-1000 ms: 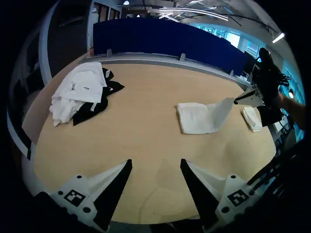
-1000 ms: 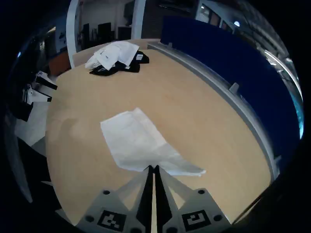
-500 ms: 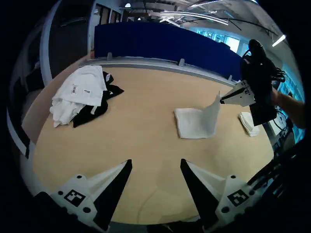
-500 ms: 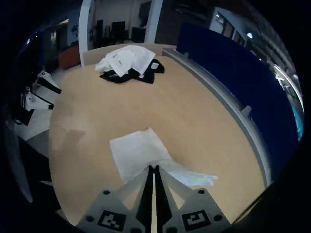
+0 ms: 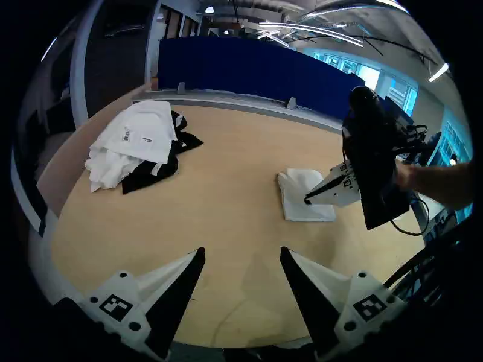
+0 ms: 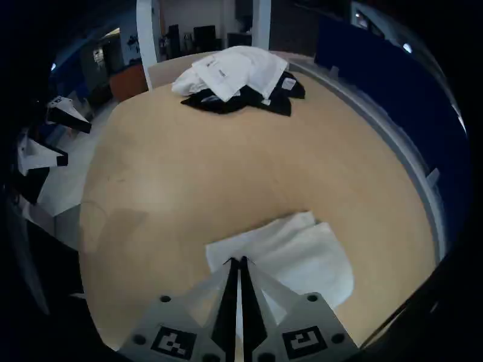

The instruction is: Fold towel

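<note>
Holds left tool wide open above the near counter edge. Pinches right tool shut on the folded white towel, flat at mid-counter. Farther back, spots a white-and-black clothes heap before the blue divider.

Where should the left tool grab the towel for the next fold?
Probably its near-left corner, as the left gripper view shows it. The towel lies flat and folded on the table, and the shut right tool sits over its right part, so that corner is free. Bring the open left tool in low from its own side, sliding one finger under the stacked layers.
</note>
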Action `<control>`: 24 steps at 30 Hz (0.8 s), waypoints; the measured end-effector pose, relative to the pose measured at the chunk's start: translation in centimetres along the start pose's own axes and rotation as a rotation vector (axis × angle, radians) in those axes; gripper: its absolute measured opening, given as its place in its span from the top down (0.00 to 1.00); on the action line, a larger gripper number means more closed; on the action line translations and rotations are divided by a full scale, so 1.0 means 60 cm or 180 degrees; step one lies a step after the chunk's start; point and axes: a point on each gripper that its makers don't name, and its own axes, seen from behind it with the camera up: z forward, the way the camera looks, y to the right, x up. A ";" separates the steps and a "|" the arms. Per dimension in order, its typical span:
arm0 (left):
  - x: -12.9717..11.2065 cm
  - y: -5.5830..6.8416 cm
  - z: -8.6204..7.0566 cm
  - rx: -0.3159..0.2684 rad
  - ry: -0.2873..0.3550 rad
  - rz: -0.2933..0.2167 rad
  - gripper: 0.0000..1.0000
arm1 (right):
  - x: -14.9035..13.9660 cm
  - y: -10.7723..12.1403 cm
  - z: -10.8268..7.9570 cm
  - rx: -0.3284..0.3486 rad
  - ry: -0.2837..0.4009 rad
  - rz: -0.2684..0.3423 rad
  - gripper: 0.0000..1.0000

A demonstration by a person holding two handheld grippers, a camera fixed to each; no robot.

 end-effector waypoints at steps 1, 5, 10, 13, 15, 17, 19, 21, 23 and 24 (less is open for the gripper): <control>0.000 -0.001 0.000 0.0000 0.0000 0.0001 0.08 | -0.003 0.000 0.004 0.0002 -0.0011 0.0014 0.97; -0.001 -0.003 0.000 -0.0005 0.0001 0.0001 0.08 | -0.009 0.000 0.011 0.0009 -0.0024 0.0063 0.97; -0.002 -0.005 0.004 -0.0013 -0.0011 0.0015 0.08 | -0.005 0.008 0.004 -0.0042 0.0017 0.0107 0.87; -0.002 -0.006 0.005 -0.0016 -0.0019 0.0031 0.08 | -0.002 0.014 -0.004 -0.0090 0.0058 0.0130 0.53; -0.002 -0.006 0.006 -0.0017 -0.0024 0.0040 0.08 | -0.001 0.017 -0.010 -0.0114 0.0079 0.0146 0.37; -0.002 -0.005 0.007 -0.0019 -0.0027 0.0042 0.08 | -0.003 0.019 -0.016 -0.0141 0.0089 0.0152 0.31; -0.002 -0.004 0.007 -0.0021 -0.0030 0.0041 0.08 | -0.007 0.021 -0.022 -0.0172 0.0094 0.0152 0.27; -0.002 -0.002 0.007 -0.0023 -0.0032 0.0038 0.08 | -0.013 0.023 -0.027 -0.0201 0.0095 0.0148 0.25; -0.001 -0.001 0.008 -0.0027 -0.0031 0.0038 0.08 | -0.019 0.023 -0.032 -0.0205 0.0094 0.0171 0.25; -0.001 0.000 0.008 -0.0029 -0.0031 0.0039 0.08 | -0.022 0.022 -0.034 -0.0208 0.0093 0.0183 0.25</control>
